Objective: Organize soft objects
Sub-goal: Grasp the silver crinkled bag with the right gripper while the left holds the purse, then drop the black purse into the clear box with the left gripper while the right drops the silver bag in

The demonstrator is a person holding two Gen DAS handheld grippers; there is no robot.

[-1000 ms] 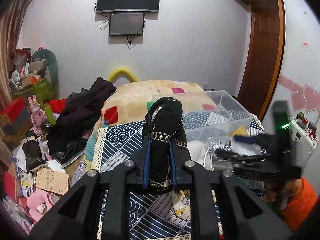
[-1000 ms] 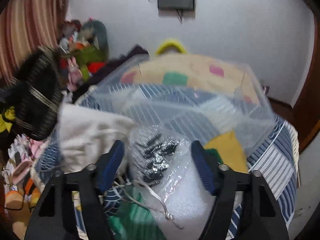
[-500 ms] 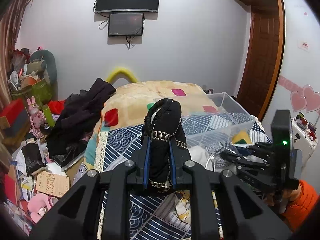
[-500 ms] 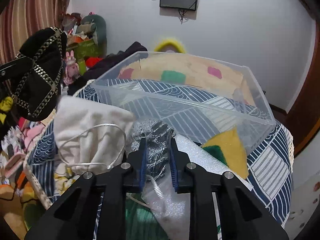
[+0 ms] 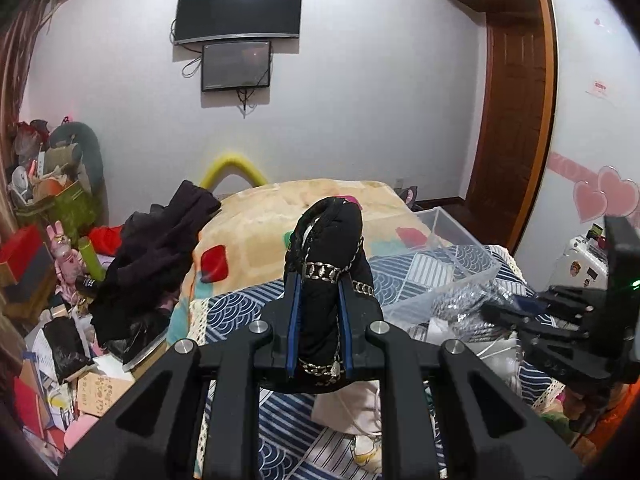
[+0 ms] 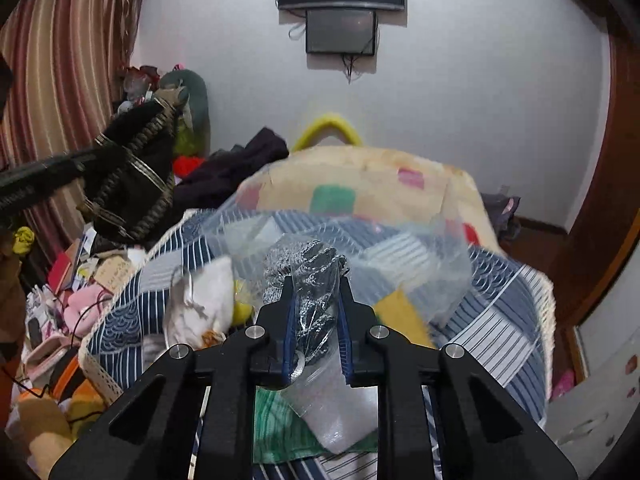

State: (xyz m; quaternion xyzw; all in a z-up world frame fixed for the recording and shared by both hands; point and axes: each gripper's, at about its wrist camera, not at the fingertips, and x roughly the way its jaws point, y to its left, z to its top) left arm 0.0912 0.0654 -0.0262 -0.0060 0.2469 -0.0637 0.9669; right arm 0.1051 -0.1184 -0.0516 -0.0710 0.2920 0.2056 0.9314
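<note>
And the right gripper (image 6: pixel 316 312) has it: a second ago its jaws stood wide around the clear plastic bag of silvery-grey knit fabric (image 6: pixel 308 280), then they snapped together, and now the blue pads pinch that bag tight with the crinkled film bulging above and trailing below them. The bag has come up off the blue-and-white patterned bedspread (image 6: pixel 500 320), and the right-wrist picture is smeared with the lift. The clear plastic storage bin (image 5: pixel 452 248), which filled that view a moment back, now shows there only as a blur behind the bag; from the left wrist it sits on the bed just beyond the right gripper (image 5: pixel 508 312). Over on the other side, the left gripper (image 5: pixel 318 320) is clamped exactly as before on the black soft pouch with gold chain trim (image 5: pixel 328 280), holding it upright above the near edge of the bed, well clear of the bin. Left behind on the bedspread are the white drawstring cloth bag (image 6: pixel 204 304), a yellow cloth (image 6: pixel 400 312) and a green striped cloth (image 6: pixel 276 428). So both tools are loaded, two soft items are airborne, and neither is in the bin yet. My read: the bagged knit is nearest and goes in first. The slick film could slip, so a steady carry matters.
</note>
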